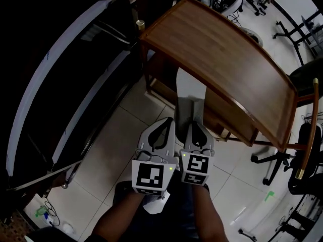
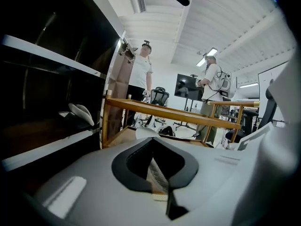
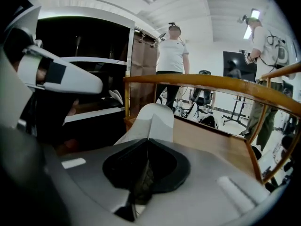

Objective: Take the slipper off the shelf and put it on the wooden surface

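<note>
A pale slipper [image 2: 80, 113] lies on a middle board of the dark shelf [image 1: 60, 84] at my left; it is also small in the right gripper view [image 3: 115, 96]. The wooden table top [image 1: 222, 59] stands ahead and to the right, bare. I hold both grippers side by side, low over the floor, between shelf and table. My left gripper [image 1: 164, 122] has its jaws together with nothing between them [image 2: 146, 132]. My right gripper [image 1: 191, 77] is shut and empty too, its tips [image 3: 153, 108] close to the table's near edge. Neither gripper touches the slipper.
White floor tiles [image 1: 121, 135] lie below. The table's wooden frame and lower board [image 3: 207, 142] are just ahead of the right gripper. Two people [image 3: 171, 55] stand beyond the table by office chairs [image 1: 303, 135] and a monitor [image 2: 188, 86]. Cables lie at the shelf's foot [image 1: 48, 210].
</note>
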The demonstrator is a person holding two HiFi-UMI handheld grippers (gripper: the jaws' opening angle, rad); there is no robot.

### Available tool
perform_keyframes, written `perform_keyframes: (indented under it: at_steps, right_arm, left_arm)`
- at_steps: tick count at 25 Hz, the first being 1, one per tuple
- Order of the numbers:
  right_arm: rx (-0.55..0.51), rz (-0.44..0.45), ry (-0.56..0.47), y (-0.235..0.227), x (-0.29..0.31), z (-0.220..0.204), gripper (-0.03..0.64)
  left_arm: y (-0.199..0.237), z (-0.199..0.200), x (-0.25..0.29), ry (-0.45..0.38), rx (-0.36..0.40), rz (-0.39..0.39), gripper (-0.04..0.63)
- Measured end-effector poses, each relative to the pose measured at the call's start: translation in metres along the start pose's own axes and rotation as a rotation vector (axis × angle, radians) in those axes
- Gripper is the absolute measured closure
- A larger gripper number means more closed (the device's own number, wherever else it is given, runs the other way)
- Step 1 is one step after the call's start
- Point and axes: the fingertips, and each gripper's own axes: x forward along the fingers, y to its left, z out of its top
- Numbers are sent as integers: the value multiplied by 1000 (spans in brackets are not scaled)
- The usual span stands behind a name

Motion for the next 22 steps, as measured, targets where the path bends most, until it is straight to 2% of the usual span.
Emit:
perform_keyframes:
  at_steps: [5,12,22]
  right_arm:
    - [49,-62,12,-35,31,-10,607]
    - [90,-117,27,-78,65,-13,607]
    - [134,-205,73,-121,107,-13,606]
  left_arm:
    - [-12,-5,29,-24,23,-38,591]
    - [-21,-9,55,-9,38,-62,591]
    - [-14,-9,66,11,38,-41,591]
